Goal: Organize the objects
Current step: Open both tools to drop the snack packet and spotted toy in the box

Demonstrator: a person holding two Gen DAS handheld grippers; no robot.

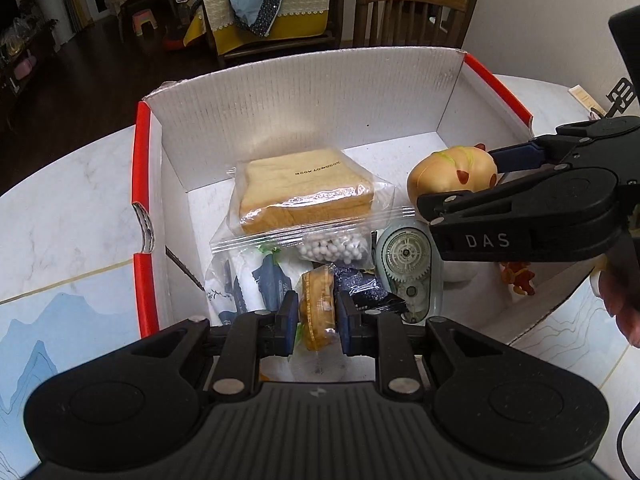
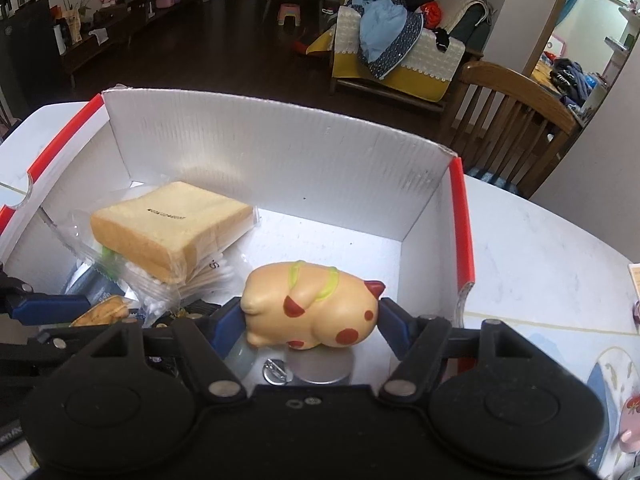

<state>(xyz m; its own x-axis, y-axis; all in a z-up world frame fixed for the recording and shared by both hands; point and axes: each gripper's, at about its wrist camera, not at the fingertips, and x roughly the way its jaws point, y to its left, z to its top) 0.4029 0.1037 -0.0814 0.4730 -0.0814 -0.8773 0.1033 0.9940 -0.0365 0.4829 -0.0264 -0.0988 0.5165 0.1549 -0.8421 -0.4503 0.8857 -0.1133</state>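
I see one white corrugated box [image 1: 304, 92] with red rim edges, standing on the pale marble-patterned table [image 1: 68, 204]. At its left, one clear zip bag holds a square tan bread slice [image 1: 306, 190]; just beneath lies a bag of small white beads [image 1: 332, 249]. My left gripper [image 1: 318, 316] is pinched hard on one clear-wrapped golden snack [image 1: 317, 304], low inside the box. One translucent correction-tape dispenser [image 1: 406, 272] with visible gears lies beside it. My right gripper [image 2: 312, 320] clamps one smooth, rounded, red-spotted pig toy [image 2: 314, 308] over the box's right side.
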